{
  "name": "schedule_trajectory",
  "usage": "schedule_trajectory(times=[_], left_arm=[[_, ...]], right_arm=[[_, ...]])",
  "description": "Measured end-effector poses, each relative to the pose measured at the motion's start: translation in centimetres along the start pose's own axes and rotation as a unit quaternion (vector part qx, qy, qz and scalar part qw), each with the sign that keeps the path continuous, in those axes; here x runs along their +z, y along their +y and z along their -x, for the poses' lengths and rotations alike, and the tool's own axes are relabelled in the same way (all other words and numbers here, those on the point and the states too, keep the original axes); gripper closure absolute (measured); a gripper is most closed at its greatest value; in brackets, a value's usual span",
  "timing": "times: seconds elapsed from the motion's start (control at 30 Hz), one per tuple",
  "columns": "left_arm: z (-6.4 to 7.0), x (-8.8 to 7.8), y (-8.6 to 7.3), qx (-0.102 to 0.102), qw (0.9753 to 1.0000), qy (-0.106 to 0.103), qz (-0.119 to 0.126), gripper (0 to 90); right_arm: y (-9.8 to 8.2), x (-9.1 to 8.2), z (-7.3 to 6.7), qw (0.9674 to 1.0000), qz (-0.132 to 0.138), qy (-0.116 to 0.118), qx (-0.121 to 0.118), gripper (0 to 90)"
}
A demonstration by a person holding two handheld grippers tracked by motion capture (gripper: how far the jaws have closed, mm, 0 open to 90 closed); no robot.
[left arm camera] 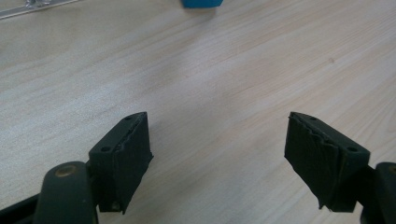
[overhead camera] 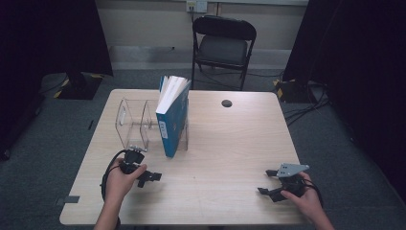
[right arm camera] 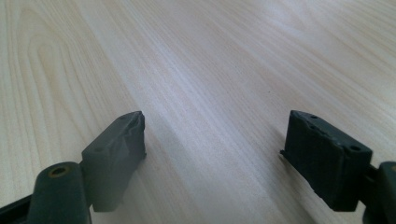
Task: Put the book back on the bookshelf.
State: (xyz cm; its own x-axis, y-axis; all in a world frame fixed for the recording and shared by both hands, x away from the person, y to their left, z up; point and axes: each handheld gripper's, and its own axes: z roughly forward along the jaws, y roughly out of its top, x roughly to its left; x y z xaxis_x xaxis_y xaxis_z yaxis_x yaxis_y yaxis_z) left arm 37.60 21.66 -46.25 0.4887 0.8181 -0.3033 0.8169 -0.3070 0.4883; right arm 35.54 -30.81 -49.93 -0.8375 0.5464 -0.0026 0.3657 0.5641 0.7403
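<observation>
Wooden table: we rest both hands low in frame. Left gripper lower left, right gripper lower right; both jaws spread, empty.

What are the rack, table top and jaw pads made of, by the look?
Rack: clear acrylic-like plastic, glossy; the table shows through its dividers.
Table top: pale wood-grain, probably matt laminate; even printed-looking grain.
Jaw pads: black, matt, rubbery or foam, with ragged edges.

Both hands rest low, left tool and right tool each with jaws spread wide.
</observation>
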Motion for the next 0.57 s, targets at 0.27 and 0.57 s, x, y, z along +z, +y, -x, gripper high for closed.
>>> schedule_trajectory(times=[0.27,0.57], left_arm=[[0.1,0.8,-0.8,0.013,0.9999,0.008,-0.002,18.9],[0.5,1.3,-1.3,0.057,0.9980,0.015,0.021,15.6]], right_arm=[[0.0,0.0,0.1,1.0000,-0.001,0.002,-0.001,19.6],[0.1,0.1,0.1,1.0000,-0.001,0.004,-0.005,18.9]])
